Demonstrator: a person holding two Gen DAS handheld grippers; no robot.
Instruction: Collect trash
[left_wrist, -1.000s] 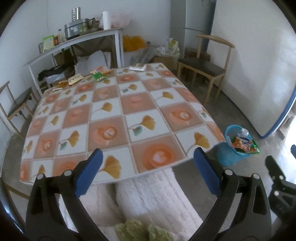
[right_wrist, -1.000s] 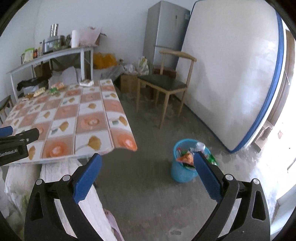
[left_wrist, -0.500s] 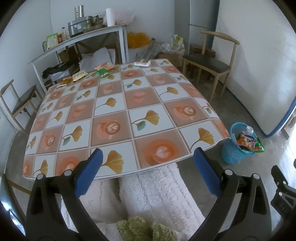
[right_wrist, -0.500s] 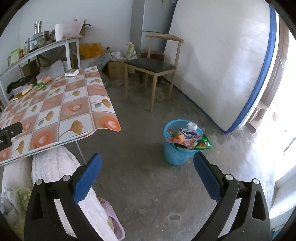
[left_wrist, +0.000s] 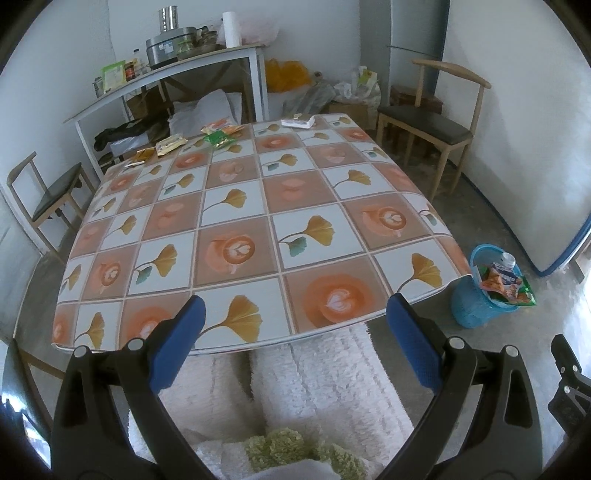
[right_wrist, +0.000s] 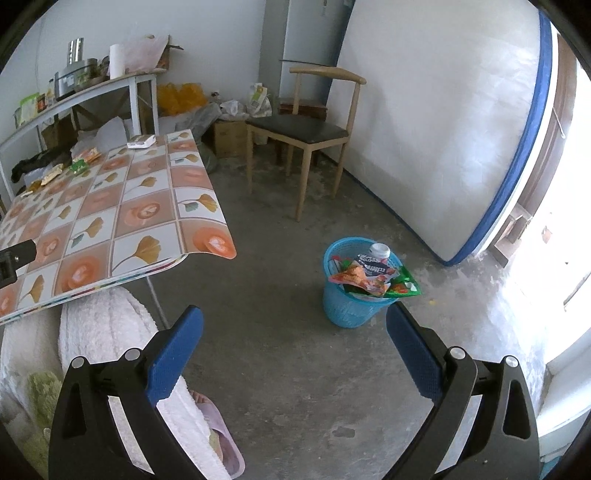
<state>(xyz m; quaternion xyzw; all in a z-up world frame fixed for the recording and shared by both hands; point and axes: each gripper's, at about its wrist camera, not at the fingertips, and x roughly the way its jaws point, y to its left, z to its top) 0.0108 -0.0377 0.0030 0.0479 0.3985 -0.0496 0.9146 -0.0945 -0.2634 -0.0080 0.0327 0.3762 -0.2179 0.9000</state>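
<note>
A blue mesh trash basket (right_wrist: 347, 310) stands on the concrete floor, heaped with snack wrappers and a bottle; it also shows right of the table as the basket (left_wrist: 476, 314). Several snack wrappers (left_wrist: 219, 138) and a white box (left_wrist: 297, 122) lie along the far edge of the tiled table (left_wrist: 258, 229). My left gripper (left_wrist: 291, 314) hovers open over the table's near edge, holding nothing. My right gripper (right_wrist: 293, 325) hangs open above the floor, left of and short of the basket, with nothing between its fingers.
A wooden chair (right_wrist: 310, 129) stands by the leaning mattress (right_wrist: 436, 129). Another chair (left_wrist: 48, 192) sits left of the table. A cluttered shelf (left_wrist: 166, 70) lines the back wall. A person's fluffy white trousers (left_wrist: 314, 387) and slipper (right_wrist: 221, 443) show below.
Both grippers have drawn back and risen slightly. The right wrist view has swung so the basket sits closer and more central. Both stay open and hold nothing.
</note>
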